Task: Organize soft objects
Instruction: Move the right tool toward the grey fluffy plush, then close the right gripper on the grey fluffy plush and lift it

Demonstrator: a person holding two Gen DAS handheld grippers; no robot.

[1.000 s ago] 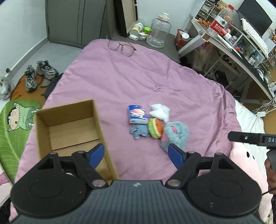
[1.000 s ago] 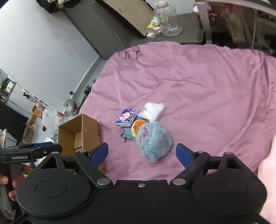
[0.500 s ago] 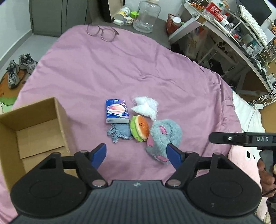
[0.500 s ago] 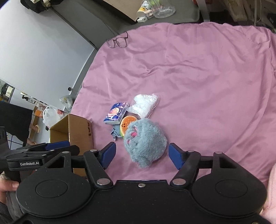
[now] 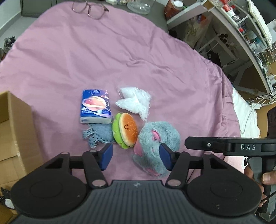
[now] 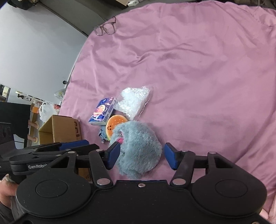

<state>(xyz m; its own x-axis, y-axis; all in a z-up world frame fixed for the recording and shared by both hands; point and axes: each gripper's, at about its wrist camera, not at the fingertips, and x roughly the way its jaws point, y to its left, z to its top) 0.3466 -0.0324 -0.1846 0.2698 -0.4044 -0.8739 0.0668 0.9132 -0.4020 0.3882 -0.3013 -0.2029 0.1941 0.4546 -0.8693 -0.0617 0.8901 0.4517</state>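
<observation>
Pink bedding (image 5: 120,56) covers the bed under both of my cameras, with a pair of thin-rimmed glasses (image 5: 88,8) lying at its far edge. At the left edge of the left wrist view stands the open brown cardboard box (image 5: 15,131), apart from the cluster of soft things in the middle. Going rightward, a blue tissue pack printed with a planet (image 5: 95,106) lies flat, touching a scrap of frayed grey-blue cloth (image 5: 98,133) just below it. Beside those sits the plush hamburger with an orange smiling bun and green frill (image 5: 126,130), and above it a crinkled clear plastic bag of white filling (image 5: 135,101). Against the hamburger's right side lies the fluffy grey-blue plush toy with pink patches (image 5: 155,143). My left gripper (image 5: 136,155) is spread wide and holds nothing, its right blue pad in front of the plush. My right gripper (image 6: 142,156) is also wide apart, straddling the plush toy (image 6: 138,148) with a gap at the right pad; whether the left pad touches the fur I cannot tell.
</observation>
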